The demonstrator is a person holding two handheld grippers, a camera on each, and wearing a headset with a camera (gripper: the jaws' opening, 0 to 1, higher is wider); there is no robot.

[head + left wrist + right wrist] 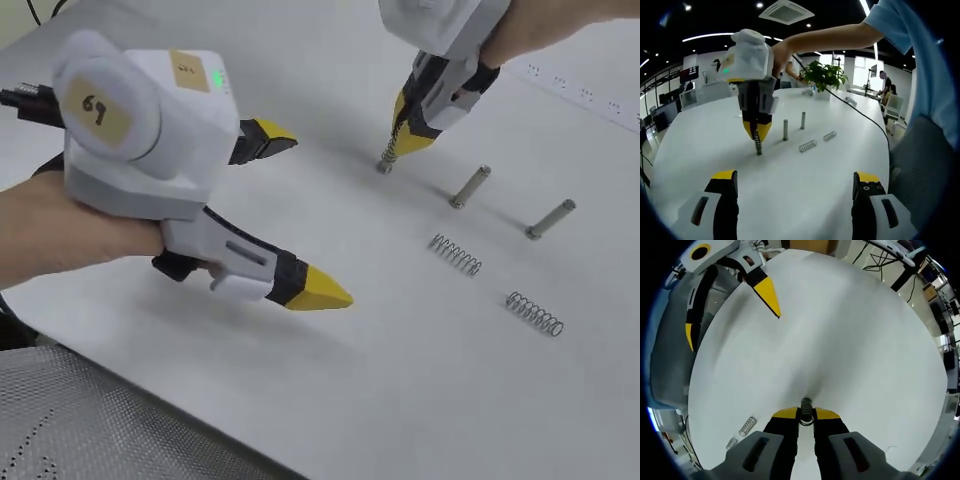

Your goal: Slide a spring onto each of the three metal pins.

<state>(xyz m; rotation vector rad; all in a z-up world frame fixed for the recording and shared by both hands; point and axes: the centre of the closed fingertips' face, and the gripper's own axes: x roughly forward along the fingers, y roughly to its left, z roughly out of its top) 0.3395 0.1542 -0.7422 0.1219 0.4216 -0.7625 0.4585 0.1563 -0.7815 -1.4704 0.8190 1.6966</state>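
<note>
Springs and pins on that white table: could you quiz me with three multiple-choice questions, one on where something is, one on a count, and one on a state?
1. Where do the two loose springs lie?
A. In a tray
B. Flat on the table, near the bare pins
C. In a cup

2. How many pins stand with no spring on them?
A. One
B. Two
C. Three

3. How are the fingers of the left gripper?
A. Shut on a spring
B. Shut on a pin
C. Wide open and empty

Answers:
1 B: both lie on the white top in front of the pins.
2 B: two pins are bare, and the third carries the spring that the right gripper pinches.
3 C: a wide gap shows between its yellow tips, with nothing in it.
</note>
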